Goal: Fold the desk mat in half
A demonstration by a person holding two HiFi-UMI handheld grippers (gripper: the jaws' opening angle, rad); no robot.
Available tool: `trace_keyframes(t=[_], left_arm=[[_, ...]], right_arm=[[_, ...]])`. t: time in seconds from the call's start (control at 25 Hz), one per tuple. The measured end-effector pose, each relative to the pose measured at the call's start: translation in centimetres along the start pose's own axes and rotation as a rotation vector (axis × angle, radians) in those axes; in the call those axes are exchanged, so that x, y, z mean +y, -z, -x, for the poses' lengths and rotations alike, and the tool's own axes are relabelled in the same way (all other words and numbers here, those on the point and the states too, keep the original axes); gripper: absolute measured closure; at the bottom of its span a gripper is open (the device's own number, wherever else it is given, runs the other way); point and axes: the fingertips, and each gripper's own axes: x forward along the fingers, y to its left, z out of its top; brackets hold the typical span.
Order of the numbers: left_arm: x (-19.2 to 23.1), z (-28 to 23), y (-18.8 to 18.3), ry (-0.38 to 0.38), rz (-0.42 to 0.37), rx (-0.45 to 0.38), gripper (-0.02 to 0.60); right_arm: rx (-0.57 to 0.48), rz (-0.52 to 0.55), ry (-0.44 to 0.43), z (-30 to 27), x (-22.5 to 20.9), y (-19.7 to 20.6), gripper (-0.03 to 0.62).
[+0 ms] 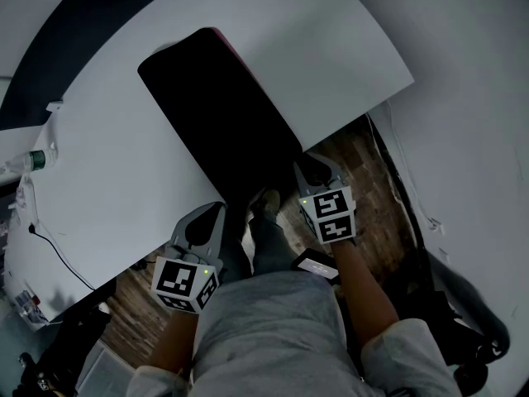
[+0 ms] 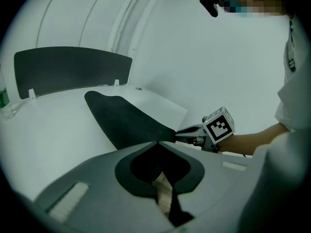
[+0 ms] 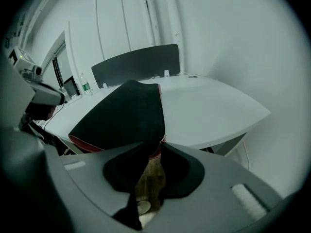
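While my left gripper (image 2: pixel 156 143) has jaws together on near edge of desk mat (image 1: pixel 219 114), my right gripper (image 3: pixel 162 143) has jaws slightly apart, mat's near right corner between them, red underside showing there. Mat black on top, lying lengthwise on white counter (image 1: pixel 116 155), near end reaching past counter's near edge. Bottle (image 1: pixel 33 160) at counter's left edge, well apart from mat. Wood floor (image 1: pixel 368 180) below.

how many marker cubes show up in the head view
2. One cube is on the left tongs at the desk mat's near left corner; the other is on the right tongs at its near right corner. None looks hidden.
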Motion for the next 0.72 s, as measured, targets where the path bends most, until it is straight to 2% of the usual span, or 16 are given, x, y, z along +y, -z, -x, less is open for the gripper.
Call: trace_keyframes(t=[0.32, 0.48, 0.56, 0.72], left_arm=[[-0.2, 0.1, 0.2, 0.005, -0.003, -0.005, 0.563], [-0.4, 0.5, 0.1, 0.000, -0.007, -0.012, 0.561], [-0.5, 0.8, 0.1, -0.001, -0.010, -0.016, 0.561], [-0.2, 2.0, 0.3, -0.005, -0.017, -0.028, 0.561]], right_arm=[[0.005, -0.044, 0.000, 1.1, -0.2, 0.2, 0.516], [-0.031, -0.047, -0.005, 1.9, 0.2, -0.7, 0.547], [-0.050, -0.050, -0.010, 2.5, 0.5, -1.0, 0.584], [-0.078, -0.044, -0.042, 3.8, 2.0, -1.8, 0.586]])
